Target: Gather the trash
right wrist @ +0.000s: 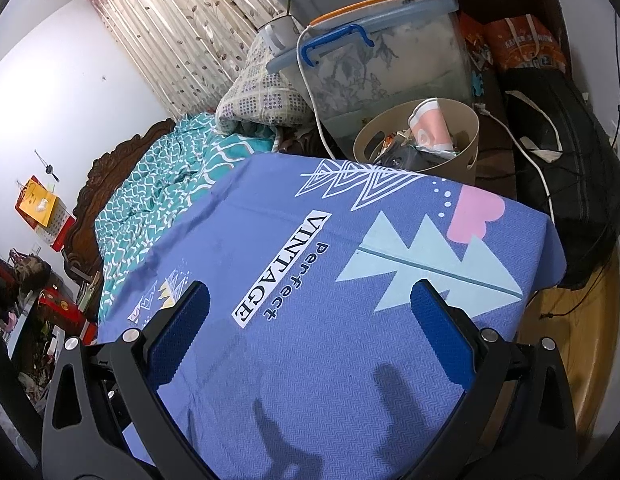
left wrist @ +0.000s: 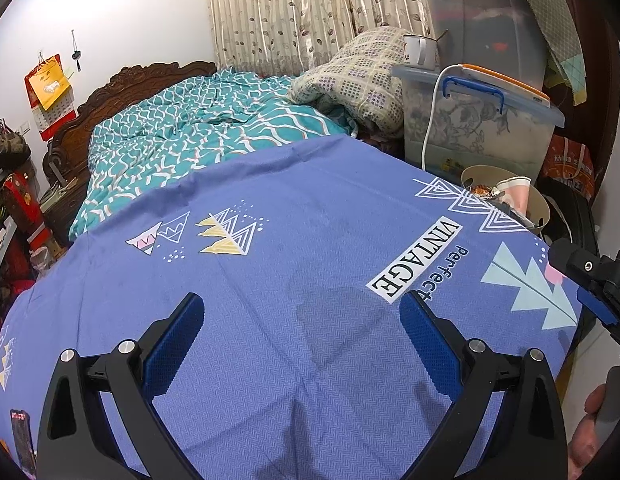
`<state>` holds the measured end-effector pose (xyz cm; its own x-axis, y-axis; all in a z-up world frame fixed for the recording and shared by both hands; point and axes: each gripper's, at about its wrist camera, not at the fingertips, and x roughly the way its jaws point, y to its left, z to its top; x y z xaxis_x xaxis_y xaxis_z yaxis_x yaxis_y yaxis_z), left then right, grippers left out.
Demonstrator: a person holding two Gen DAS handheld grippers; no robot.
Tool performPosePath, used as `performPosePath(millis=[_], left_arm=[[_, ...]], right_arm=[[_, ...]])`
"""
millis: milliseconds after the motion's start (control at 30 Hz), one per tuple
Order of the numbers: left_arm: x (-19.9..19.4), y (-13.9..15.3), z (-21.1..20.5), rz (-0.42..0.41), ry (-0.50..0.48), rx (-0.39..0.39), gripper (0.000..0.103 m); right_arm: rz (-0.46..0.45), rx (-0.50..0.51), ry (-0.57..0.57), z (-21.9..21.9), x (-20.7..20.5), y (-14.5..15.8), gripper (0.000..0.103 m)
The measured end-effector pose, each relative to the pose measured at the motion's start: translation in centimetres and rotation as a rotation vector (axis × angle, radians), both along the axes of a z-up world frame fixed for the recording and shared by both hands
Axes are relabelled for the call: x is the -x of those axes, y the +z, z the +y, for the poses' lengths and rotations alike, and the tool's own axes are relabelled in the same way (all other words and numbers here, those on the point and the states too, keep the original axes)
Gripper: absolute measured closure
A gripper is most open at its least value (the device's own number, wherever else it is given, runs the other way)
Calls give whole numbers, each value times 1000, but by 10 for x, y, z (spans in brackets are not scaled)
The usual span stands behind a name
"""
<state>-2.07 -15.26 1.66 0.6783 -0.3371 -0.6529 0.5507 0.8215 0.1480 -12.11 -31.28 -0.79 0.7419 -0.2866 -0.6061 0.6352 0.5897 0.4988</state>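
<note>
Fingers of left gripper (left wrist: 301, 344) and right gripper (right wrist: 310, 332) were spread apart, grasping nothing, above bare blue surface (right wrist: 310, 360). Ahead of right fingers, beige bin (right wrist: 468, 148) past the far edge held trash (right wrist: 428, 128). Collection looked essentially complete.

Bin (right wrist: 468, 142) beyond tablecloth's (right wrist: 310, 280) far corner, storage box (right wrist: 390, 68) behind, bed (left wrist: 197, 136) left.

The left gripper (left wrist: 301, 320) has its two blue-padded fingers (left wrist: 177, 340) spread wide with nothing between them. The right gripper (right wrist: 310, 312) is likewise spread and empty. A hand (left wrist: 590, 432) grips a handle, right of the left fingers.
</note>
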Motion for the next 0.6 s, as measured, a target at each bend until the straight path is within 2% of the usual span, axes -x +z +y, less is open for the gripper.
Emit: performPosePath(millis=[600], left_arm=[[3, -1, 2, 9, -23, 6, 9]], right_arm=[[-2, -4, -6, -3, 2, -5, 3]])
